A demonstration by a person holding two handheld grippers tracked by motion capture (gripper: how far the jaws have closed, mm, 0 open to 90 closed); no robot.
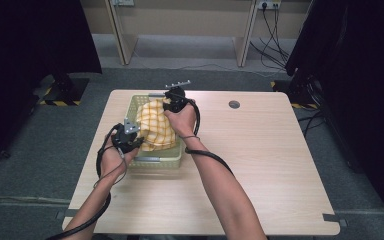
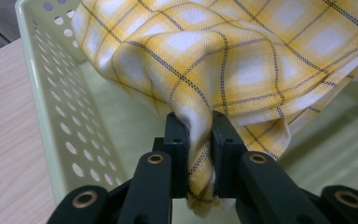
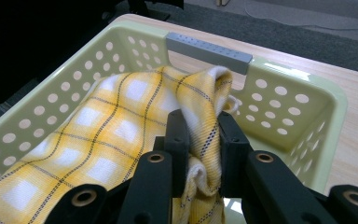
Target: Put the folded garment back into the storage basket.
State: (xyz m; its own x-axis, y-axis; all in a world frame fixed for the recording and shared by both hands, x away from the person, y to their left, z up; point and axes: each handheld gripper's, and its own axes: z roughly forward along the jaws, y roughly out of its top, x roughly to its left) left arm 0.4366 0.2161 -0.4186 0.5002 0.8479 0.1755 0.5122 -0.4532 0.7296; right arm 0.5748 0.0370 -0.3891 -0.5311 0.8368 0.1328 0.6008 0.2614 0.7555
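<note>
Pale wood grain runs across the one rectangular table (image 1: 260, 165), and two bare forearms come in over its near edge, each hand wrapped around one black two-jaw gripper with a black cable trailing back. Nearest is the left gripper (image 1: 132, 142), at the near left corner of the basket; in the left gripper view (image 2: 199, 135) its jaws are pinching a bunched fold of the one yellow-and-white checked cloth (image 2: 242, 60), the fabric squeezed tight between the pads and hanging a little below them. That cloth sits inside the single pale green perforated plastic basket (image 1: 152, 161), draped up above its floor between the two grips. Further along, the right gripper (image 1: 172, 102) is at the far end of the basket; the right gripper view (image 3: 200, 133) shows its jaws clamped on another gathered edge of the same cloth (image 3: 98, 135), just short of one grey metal handle bar (image 3: 209, 51) set in the basket rim (image 3: 303, 77). Beyond that, one round grey cable port (image 1: 234, 104) sits in the tabletop.
</note>
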